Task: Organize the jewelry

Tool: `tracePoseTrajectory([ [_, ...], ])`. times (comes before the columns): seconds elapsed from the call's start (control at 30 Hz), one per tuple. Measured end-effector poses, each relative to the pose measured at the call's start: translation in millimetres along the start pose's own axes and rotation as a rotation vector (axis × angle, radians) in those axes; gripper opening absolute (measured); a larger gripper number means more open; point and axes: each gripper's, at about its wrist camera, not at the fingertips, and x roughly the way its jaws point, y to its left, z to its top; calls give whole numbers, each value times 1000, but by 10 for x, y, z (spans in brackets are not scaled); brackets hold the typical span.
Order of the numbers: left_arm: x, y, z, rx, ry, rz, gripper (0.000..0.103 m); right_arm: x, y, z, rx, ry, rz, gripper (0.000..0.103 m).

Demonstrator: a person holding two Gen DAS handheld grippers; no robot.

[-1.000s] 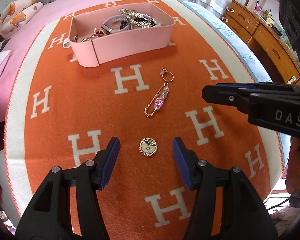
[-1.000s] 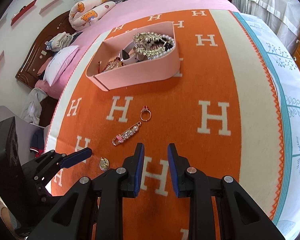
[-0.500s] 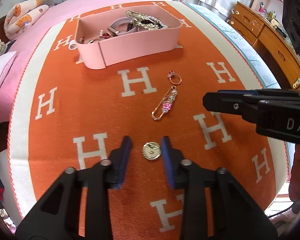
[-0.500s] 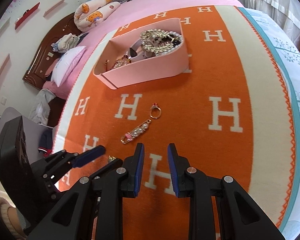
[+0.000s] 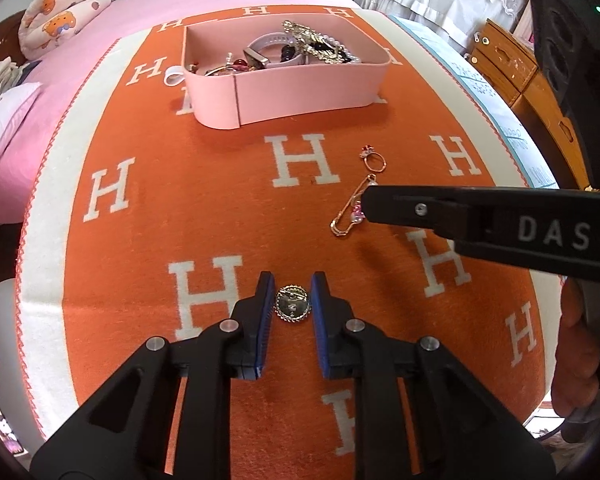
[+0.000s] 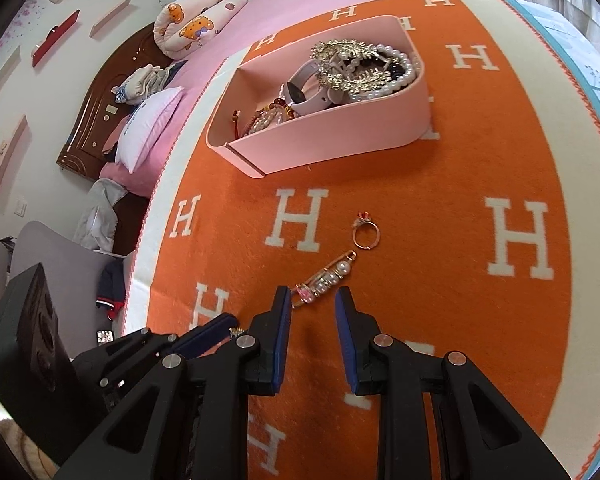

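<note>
Gold round brooch [image 5: 293,308] flat on the orange blanket [image 5: 220,200], left tongs [image 5: 292,305] closing around it with slivers of gap, right tongs [image 6: 311,308] slightly parted, empty, nearing the pearl pin [image 6: 325,279]; thin disc could squirt out of the pinch.

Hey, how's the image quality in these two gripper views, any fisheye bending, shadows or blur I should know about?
Left wrist view: sharp; the fisheye bows the orange H-patterned blanket into a dome, and a soft shadow lies under the right gripper. Right wrist view: the same bending, corners vignetted black, the pink oval jewelry tray crisp, and a faint shadow between the blue-padded fingers.
</note>
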Motion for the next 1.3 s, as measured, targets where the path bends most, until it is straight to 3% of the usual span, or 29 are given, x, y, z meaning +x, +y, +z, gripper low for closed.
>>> tracePoseTrajectory([
  [0.13, -19, 59, 4, -17, -2, -4, 16, 94, 69, 43, 6, 10, -14, 23],
  [0.37, -38, 99, 13, -25, -5, -16, 16, 195, 159, 62, -14, 3, -55, 11],
  [0.77, -254, 114, 133, -23, -52, -21, 16, -33, 254, 46, -47, -44, -16, 10],
  [1.07, -607, 238, 721, -22, -125, 17, 16, -510, 322, 363, -59, -147, 20, 5],
  [1.3, -704, 473, 1266, -72, -199, 30, 16, -706, 382, 693, -108, -209, -11, 4],
])
